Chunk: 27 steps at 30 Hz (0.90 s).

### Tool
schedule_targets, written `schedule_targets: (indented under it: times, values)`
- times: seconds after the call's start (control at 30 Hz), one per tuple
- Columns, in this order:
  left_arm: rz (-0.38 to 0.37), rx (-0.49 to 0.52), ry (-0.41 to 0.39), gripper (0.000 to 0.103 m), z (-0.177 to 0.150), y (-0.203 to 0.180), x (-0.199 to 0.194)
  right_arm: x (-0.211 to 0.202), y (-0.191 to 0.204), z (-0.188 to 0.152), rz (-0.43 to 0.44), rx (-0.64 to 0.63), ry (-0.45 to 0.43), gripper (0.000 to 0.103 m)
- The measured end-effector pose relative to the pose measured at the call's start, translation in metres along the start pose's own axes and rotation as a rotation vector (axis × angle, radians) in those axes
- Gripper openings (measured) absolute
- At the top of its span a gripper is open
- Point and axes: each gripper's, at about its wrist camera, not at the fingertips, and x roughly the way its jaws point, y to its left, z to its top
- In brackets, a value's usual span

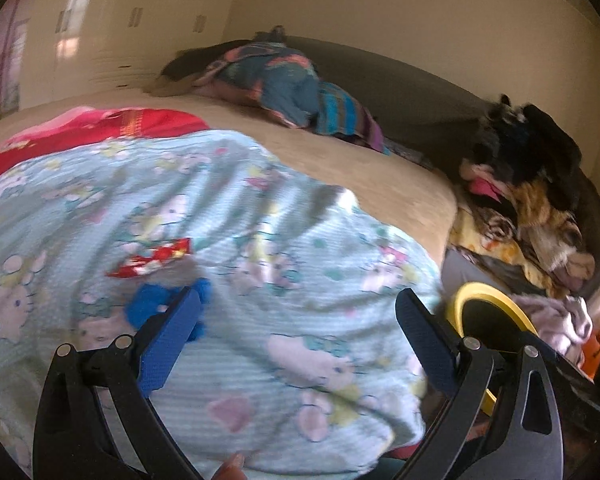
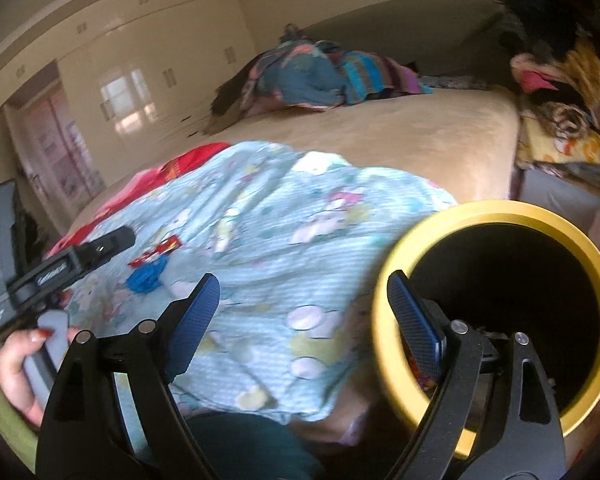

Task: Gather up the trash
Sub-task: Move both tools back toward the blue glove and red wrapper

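A red snack wrapper (image 1: 152, 258) and a crumpled blue scrap (image 1: 156, 306) lie side by side on the pale blue cartoon blanket (image 1: 260, 240). My left gripper (image 1: 300, 320) is open and empty, its left finger (image 1: 172, 336) overlapping the blue scrap's edge in the picture. In the right wrist view the wrapper (image 2: 156, 254) and the scrap (image 2: 148, 276) sit ahead on the left. My right gripper (image 2: 304, 312) is open with only blanket between its fingers. Its right finger (image 2: 416, 328) crosses the rim of a yellow bin (image 2: 388, 320) with a dark inside, where a bit of colourful wrapper shows.
The yellow bin (image 1: 488, 300) stands at the bed's right side. A hand (image 2: 16, 364) holds the left tool's handle at the left. Folded colourful cloths (image 1: 292, 84) lie at the bed's far end, a heap of clothes (image 1: 532, 208) on the right. Cream wardrobes (image 2: 140, 80) line the back wall.
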Motion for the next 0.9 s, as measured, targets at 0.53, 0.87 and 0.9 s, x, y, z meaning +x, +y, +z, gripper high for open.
schedule_targets:
  times: [0.53,0.87,0.9]
  values:
    - [0.126,-0.228,-0.017,0.096,0.01,0.112,-0.005,0.074,0.127,-0.011,0.149,-0.247,0.185,0.078]
    - [0.108,-0.311,0.016,0.085,0.022,0.166,0.007,0.129,0.167,-0.011,0.213,-0.248,0.28,0.074]
    - [0.105,-0.303,0.025,0.083,0.022,0.168,0.009,0.134,0.172,-0.01,0.223,-0.246,0.282,0.071]
